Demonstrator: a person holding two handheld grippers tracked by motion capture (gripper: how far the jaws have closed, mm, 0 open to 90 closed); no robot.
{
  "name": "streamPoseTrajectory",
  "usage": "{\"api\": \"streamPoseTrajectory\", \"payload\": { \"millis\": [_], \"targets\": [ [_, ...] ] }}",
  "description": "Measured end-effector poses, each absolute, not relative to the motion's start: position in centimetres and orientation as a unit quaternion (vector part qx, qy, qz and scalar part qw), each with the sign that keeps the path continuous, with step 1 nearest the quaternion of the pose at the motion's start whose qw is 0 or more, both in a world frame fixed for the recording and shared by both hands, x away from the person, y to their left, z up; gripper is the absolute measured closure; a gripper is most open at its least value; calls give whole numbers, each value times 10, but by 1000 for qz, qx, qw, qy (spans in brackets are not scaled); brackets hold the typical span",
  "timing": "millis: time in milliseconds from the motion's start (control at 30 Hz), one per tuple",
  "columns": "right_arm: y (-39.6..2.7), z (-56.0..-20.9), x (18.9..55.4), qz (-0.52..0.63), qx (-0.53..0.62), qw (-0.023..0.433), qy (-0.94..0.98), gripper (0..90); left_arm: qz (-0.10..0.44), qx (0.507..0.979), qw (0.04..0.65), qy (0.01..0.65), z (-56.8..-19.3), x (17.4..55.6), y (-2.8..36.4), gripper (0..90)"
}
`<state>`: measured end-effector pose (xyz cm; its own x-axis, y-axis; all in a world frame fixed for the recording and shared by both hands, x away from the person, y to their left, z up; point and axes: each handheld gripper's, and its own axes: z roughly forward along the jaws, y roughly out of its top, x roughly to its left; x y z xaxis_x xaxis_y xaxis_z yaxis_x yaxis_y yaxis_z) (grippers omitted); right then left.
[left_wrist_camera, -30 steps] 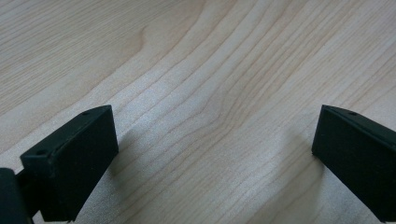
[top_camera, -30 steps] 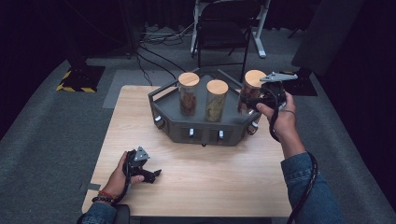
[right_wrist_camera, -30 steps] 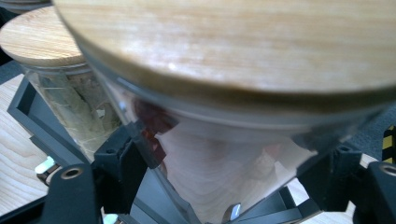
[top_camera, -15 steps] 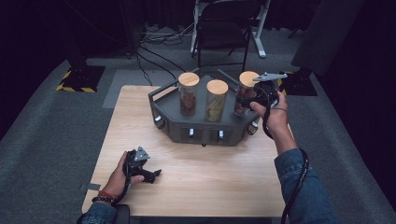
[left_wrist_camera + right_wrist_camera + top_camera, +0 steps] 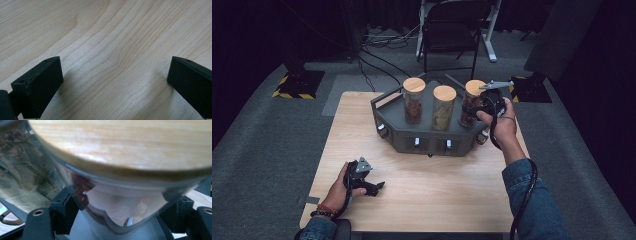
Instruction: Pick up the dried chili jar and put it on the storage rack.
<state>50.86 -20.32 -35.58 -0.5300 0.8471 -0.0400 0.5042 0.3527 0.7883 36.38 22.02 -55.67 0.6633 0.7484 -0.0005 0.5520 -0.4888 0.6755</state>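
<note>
**Third jar held at the right end of the tray**

The right gripper (image 5: 484, 102) has its jaws clamped on a glass jar (image 5: 472, 104) with a round wooden lid (image 5: 130, 142), at the right end of the dark hexagonal tray (image 5: 384, 102) on the wooden table (image 5: 422, 190). In the right gripper view the jar's wall sits squeezed between the two black jaws, with reddish contents visible through the glass.

Two more wooden-lidded jars stand on the tray: a left jar (image 5: 413, 100) with dark reddish filling and a middle jar (image 5: 443, 107) with paler filling. Judging by the row, those two look placed and the held jar is the last of three. Whether its base rests on the tray I cannot tell, since the hand covers it. What seems left is to seat it, let go, and pull the gripper away.

The held jar stands upright: its long axis is vertical, lid upward, in line with its neighbours.

The left gripper (image 5: 374, 186) rests low on the table near the front left corner, jaws wide apart with nothing between them but bare wood.
</note>
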Motion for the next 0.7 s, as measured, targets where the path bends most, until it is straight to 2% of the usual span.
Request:
{"api": "streamPoseTrajectory", "payload": {
  "millis": [700],
  "targets": [
    [-211, -368, 514, 396, 441, 207, 778, 249, 148, 850, 331, 382, -557, 364, 220, 0]
  ]
}}
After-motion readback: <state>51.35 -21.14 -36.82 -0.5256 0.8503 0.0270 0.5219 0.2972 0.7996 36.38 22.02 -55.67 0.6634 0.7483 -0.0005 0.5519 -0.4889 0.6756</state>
